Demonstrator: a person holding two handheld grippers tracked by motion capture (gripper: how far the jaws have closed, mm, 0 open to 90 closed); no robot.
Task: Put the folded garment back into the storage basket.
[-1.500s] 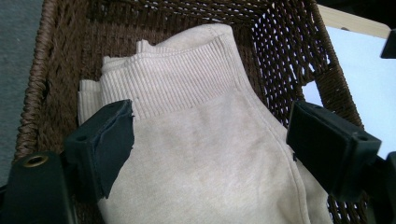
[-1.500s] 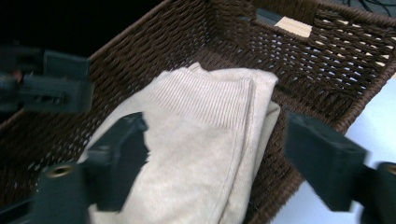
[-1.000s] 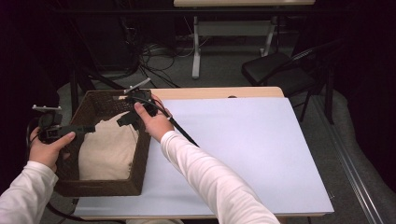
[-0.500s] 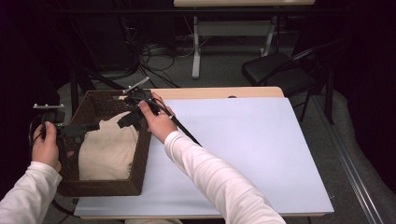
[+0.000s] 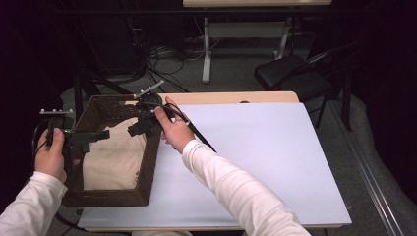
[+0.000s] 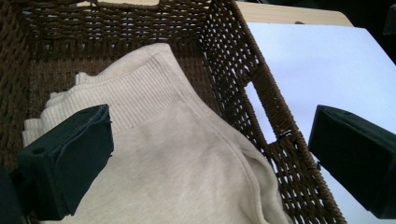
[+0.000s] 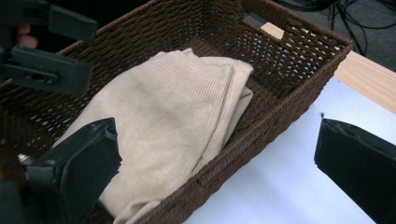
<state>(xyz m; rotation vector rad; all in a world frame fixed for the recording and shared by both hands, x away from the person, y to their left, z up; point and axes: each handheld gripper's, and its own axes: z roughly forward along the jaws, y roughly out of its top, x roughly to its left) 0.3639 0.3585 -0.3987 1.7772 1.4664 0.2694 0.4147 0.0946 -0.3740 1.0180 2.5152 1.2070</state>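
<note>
1. A folded cream sweater (image 5: 114, 158) lies inside a dark wicker basket (image 5: 147, 167) at the table's left edge.
2. The left gripper (image 5: 91, 137) hovers over the sweater, jaws apart, empty.
3. The right gripper (image 5: 142, 127) hangs at the basket's right wall; its jaws are spread, one above the sweater, one above the white table surface (image 5: 265, 162).
4. That surface lies bare to the right of the basket, with open room.
5. The basket's near wall hides the sweater's lower edge in the high view.
</note>
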